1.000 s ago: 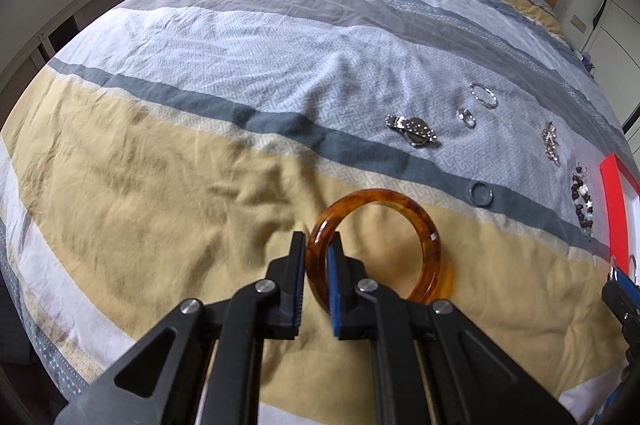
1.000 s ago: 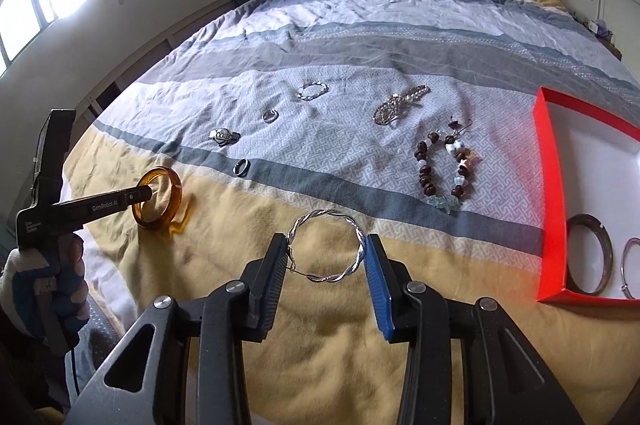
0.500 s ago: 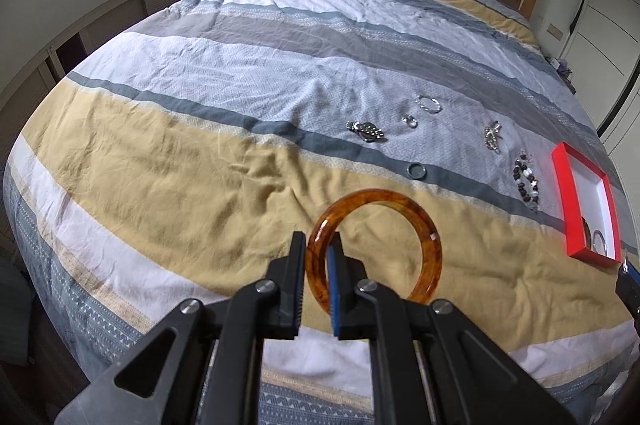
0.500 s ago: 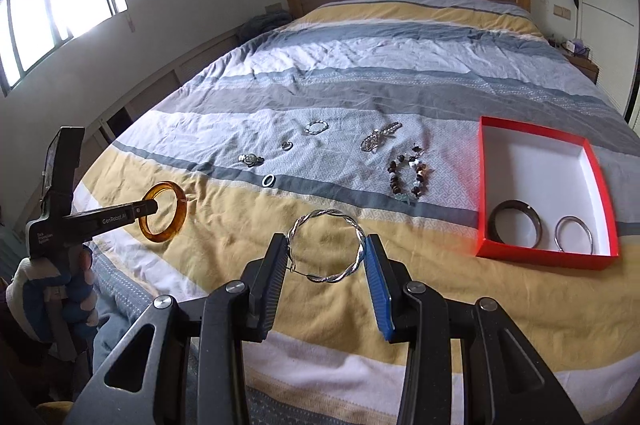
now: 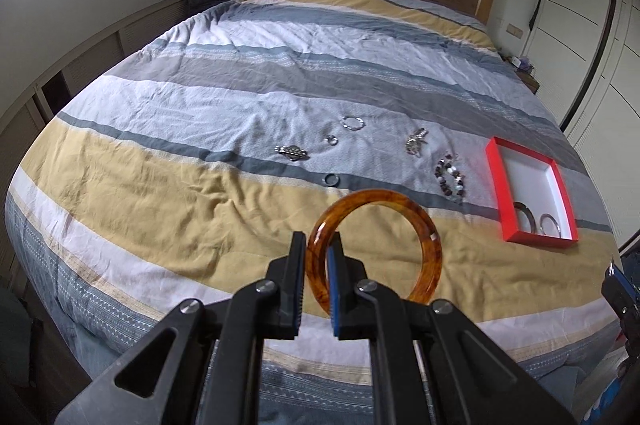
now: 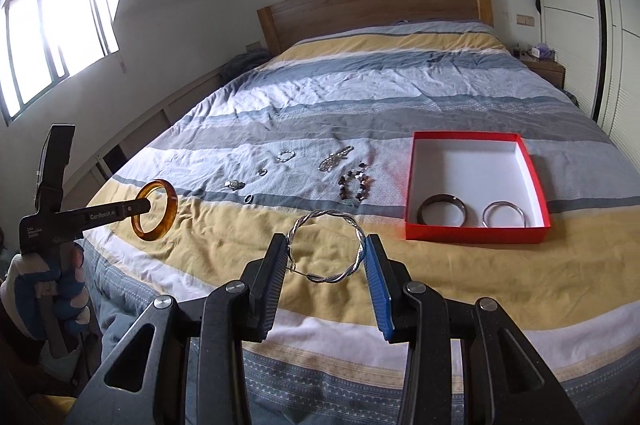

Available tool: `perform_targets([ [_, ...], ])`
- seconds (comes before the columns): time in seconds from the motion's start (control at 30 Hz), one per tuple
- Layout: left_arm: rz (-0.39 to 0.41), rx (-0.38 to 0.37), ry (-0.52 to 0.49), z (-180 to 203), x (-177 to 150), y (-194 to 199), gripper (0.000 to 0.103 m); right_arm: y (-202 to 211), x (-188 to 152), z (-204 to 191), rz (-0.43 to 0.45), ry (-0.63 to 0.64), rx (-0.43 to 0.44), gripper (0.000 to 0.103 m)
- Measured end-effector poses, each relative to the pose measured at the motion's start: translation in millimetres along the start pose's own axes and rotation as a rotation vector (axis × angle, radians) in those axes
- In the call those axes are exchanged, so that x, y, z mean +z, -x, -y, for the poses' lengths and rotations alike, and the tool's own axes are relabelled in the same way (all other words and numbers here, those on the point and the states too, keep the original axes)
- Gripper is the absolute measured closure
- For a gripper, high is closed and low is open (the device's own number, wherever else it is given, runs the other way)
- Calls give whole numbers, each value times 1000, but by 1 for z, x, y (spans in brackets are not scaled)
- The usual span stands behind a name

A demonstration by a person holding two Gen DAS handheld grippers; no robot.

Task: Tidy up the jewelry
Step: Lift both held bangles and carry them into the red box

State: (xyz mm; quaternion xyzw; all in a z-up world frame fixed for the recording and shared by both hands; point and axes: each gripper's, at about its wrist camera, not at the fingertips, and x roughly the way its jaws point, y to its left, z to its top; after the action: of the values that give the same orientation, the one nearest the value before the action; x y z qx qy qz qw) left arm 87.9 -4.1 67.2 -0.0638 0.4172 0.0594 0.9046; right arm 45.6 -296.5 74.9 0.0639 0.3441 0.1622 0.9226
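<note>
Right wrist view: we face a striped bed [image 6: 400, 97] with a wooden headboard [image 6: 372, 7] and a bright window [image 6: 52, 33]. A red box [image 6: 476, 235] on it holds two bangles [image 6: 442, 211]. Our right gripper [image 6: 326, 257] clamps a twisted silver bangle [image 6: 356, 225] above the bed; our left gripper [image 5: 316, 267] pinches an amber bangle [image 5: 424, 225], also aloft.

Lighting: I see daylight from the window [image 6: 56, 37], blown out white with purple fringing. Bedspread [image 6: 360, 113] evenly lit, shadows soft. Strong fisheye bending; dark vignette at corners. Focus sharp, no motion blur.
</note>
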Motion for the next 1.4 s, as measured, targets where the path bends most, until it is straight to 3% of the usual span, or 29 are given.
perform_targets([
  [0.3, -19, -87, -128, 83, -1, -1, 94, 22, -5, 57, 20, -62, -70, 64],
  [0.6, -37, -163, -211, 158, 20, -26, 94, 10, 8, 110, 2, -87, -137, 64],
  [1.1, -86, -209, -341, 263, 63, -132, 94, -88, 55, 186, -83, -86, -215, 64],
  [1.4, -93, -175, -445, 321, 77, -195, 94, -152, 71, 222, -174, -41, -229, 64],
])
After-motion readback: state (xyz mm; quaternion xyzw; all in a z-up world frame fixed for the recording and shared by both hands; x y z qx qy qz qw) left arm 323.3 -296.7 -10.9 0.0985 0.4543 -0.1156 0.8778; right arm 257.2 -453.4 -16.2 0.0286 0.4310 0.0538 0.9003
